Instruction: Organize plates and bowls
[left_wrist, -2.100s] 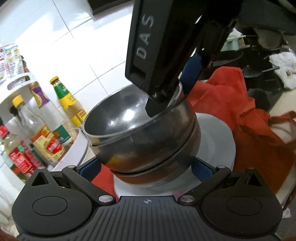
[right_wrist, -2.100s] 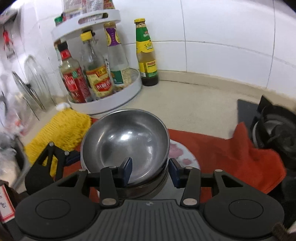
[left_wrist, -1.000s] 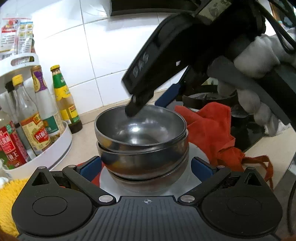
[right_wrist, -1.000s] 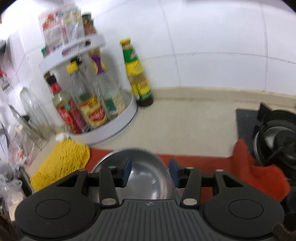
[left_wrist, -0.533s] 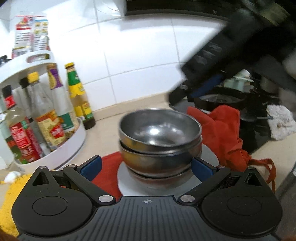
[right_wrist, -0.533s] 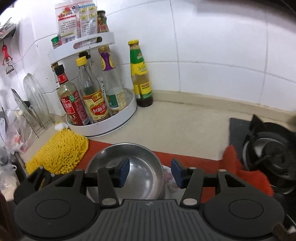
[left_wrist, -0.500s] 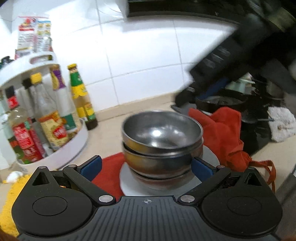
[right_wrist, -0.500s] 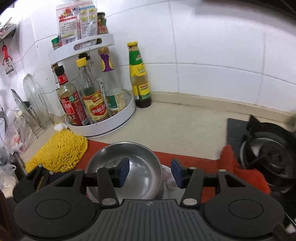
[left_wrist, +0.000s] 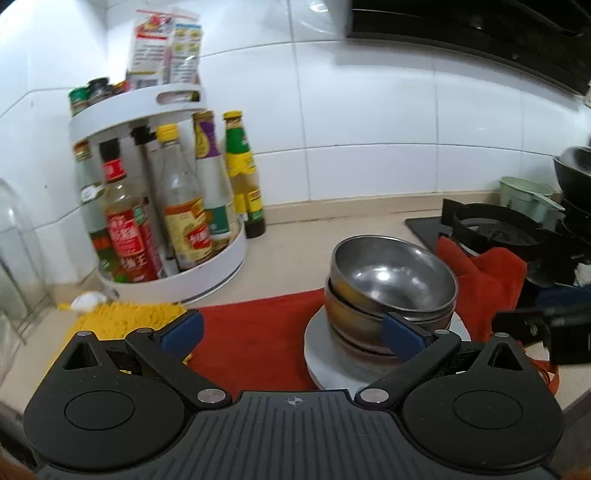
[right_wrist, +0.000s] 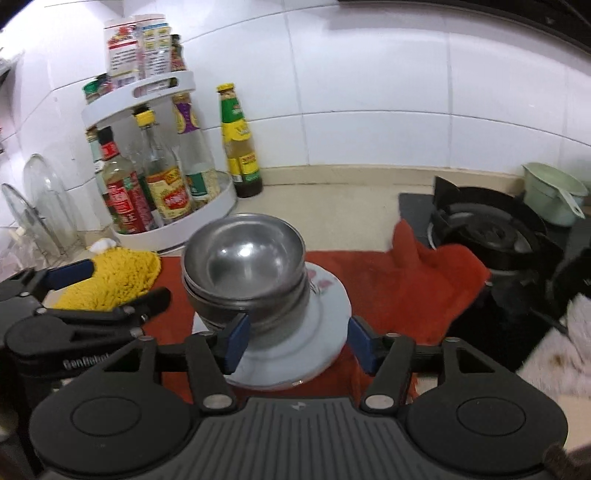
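Now the stacked steel bowls (right_wrist: 245, 267) sit on the white plate (right_wrist: 325, 314) on the counter (right_wrist: 332, 199), just ahead of the right gripper (right_wrist: 297, 341), its fingers freshly spread and empty, while the left gripper (left_wrist: 291, 332), also spread, stands off to the side.

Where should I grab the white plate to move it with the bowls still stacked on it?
Take the white plate by its bare near-right rim, coming in low from the right tongs' side. The stacked steel bowls sit toward its left, leaving that rim exposed, and it stands slightly proud of the red cloth. One pad above, one below, probably.
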